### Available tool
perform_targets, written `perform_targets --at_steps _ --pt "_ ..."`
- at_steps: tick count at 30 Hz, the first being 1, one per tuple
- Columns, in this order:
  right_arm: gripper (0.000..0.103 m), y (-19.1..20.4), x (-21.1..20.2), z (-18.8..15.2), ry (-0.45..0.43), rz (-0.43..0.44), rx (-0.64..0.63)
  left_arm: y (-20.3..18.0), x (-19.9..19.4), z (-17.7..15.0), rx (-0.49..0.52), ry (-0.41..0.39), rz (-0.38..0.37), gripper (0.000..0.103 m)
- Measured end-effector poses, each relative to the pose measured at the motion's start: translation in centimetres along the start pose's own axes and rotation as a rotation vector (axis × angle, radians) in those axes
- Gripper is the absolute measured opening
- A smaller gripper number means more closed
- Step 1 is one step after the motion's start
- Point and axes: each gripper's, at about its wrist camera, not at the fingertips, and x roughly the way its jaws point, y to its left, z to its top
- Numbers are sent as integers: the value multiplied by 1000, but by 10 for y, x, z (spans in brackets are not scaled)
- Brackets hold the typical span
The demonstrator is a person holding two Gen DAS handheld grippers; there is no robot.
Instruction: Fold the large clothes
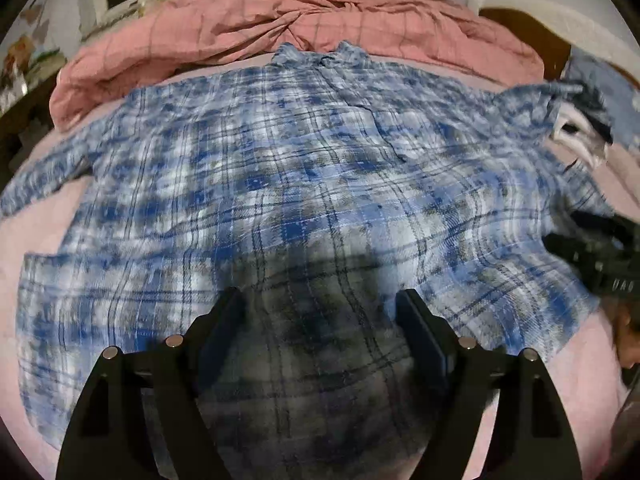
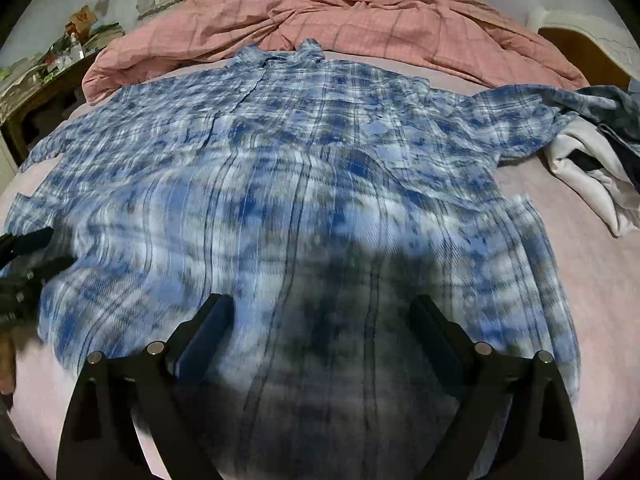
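Note:
A large blue and white plaid shirt (image 1: 304, 168) (image 2: 304, 168) lies spread flat on the pink bed sheet (image 1: 24, 260) (image 2: 592, 280), with its collar at the far side and its sleeves out to both sides. My left gripper (image 1: 320, 294) stands open over the shirt's near hem, left of the middle, with only flat cloth below its fingers. Over the hem's right part my right gripper (image 2: 320, 299) is open too, gripping nothing. Each gripper shows at the edge of the other's view: the right one (image 1: 600, 256), the left one (image 2: 24, 264). Both views are blurred.
A bunched pink checked duvet (image 1: 320, 12) (image 2: 360, 20) lies across the far side of the bed. A pile of other clothes (image 1: 584, 120) (image 2: 592, 168) sits at the right by the shirt's sleeve. A cluttered bedside table (image 2: 48, 68) stands at the far left.

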Motion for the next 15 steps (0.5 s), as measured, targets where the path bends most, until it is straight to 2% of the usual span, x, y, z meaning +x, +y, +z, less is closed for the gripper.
perform_targets --at_steps 11,13,15 --pt "95 -12 -41 -48 -13 25 2 -8 -26 -31 73 -10 15 85" --pt "95 -12 -47 -48 -9 7 14 -8 -34 -32 65 -43 21 85" --pt "88 -14 -57 -43 -43 -6 60 -6 -46 -28 36 -109 -1 79"
